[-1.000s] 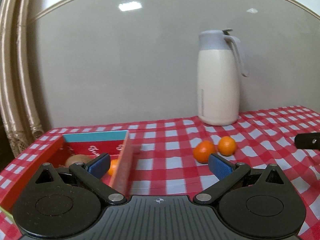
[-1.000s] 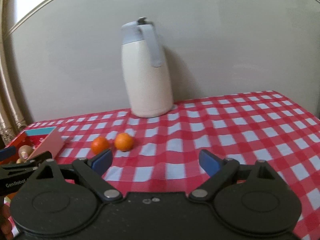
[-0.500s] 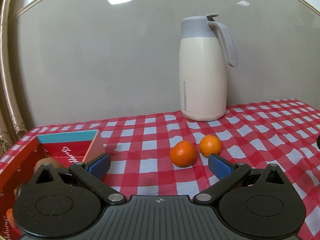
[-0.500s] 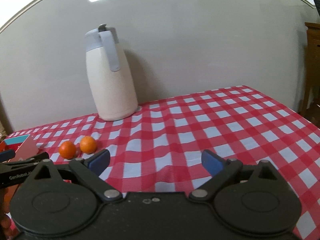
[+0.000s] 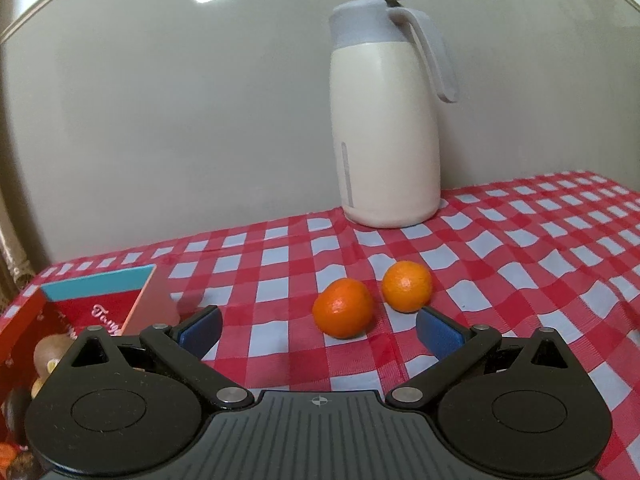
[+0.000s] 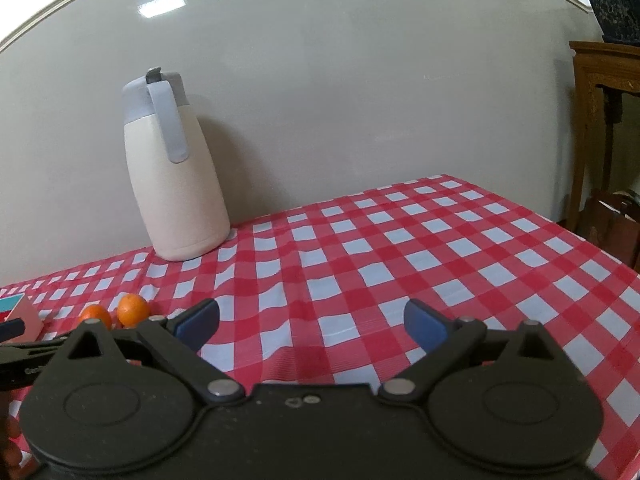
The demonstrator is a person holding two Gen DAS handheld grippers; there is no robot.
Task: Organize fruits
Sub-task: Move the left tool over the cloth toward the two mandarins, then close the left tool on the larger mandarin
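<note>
Nearer now, two oranges [image 5: 343, 308] on checked tablecloth [image 5: 520, 264], beige wall [image 5: 180, 120] behind

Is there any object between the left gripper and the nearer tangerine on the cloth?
Nothing visible blocks it. The left gripper is open and empty, and the nearer tangerine lies just ahead on the checked cloth. The second tangerine sits beside it, the box off to the left.

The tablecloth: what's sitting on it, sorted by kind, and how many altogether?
Oranges loose on the cloth: 2, the nearer orange and the farther orange
Jugs: 1, the cream jug
Boxes: 1, the red box at the left, with fruit inside too hidden to count
Total: 4
</note>
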